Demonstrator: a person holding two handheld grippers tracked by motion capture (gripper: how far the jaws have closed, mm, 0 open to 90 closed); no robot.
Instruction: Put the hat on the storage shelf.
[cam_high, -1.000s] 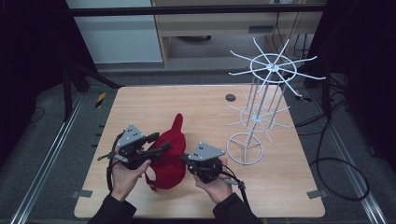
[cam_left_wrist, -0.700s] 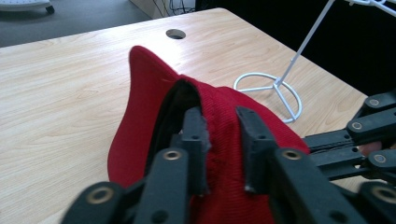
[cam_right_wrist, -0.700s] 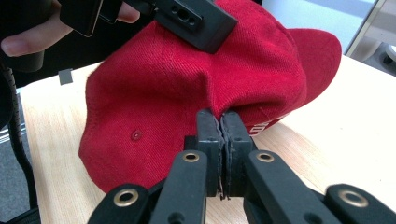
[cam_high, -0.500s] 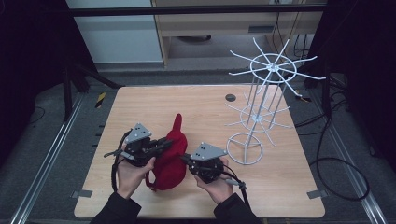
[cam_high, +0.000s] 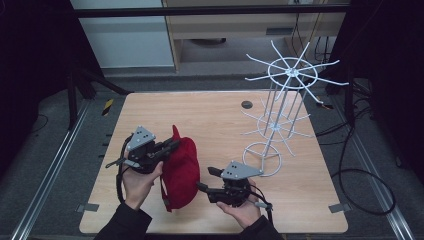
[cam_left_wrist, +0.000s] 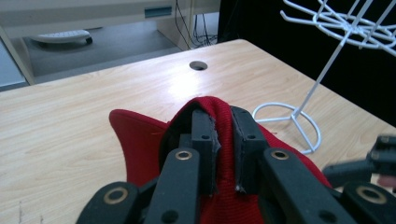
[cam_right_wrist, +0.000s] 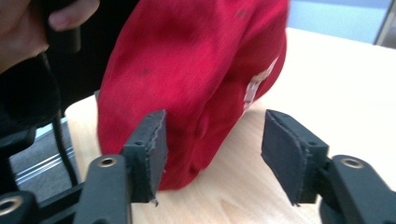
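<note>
Left gripper (cam_left_wrist: 224, 140) pinches a fold of the soft red fabric cap (cam_high: 181, 170) between its pads, crown bunched up around the fingertips. Right gripper (cam_right_wrist: 212, 154) has just been opening; its jaws now stand spread, the cap's lower edge just ahead of the pads, untouched. Risk: the cap hangs from one pinch alone (thin fold, little fabric inside), so a tug toward the white wire hat stand (cam_high: 280, 115) may slip it out onto the wooden table (cam_high: 220, 115).
</note>
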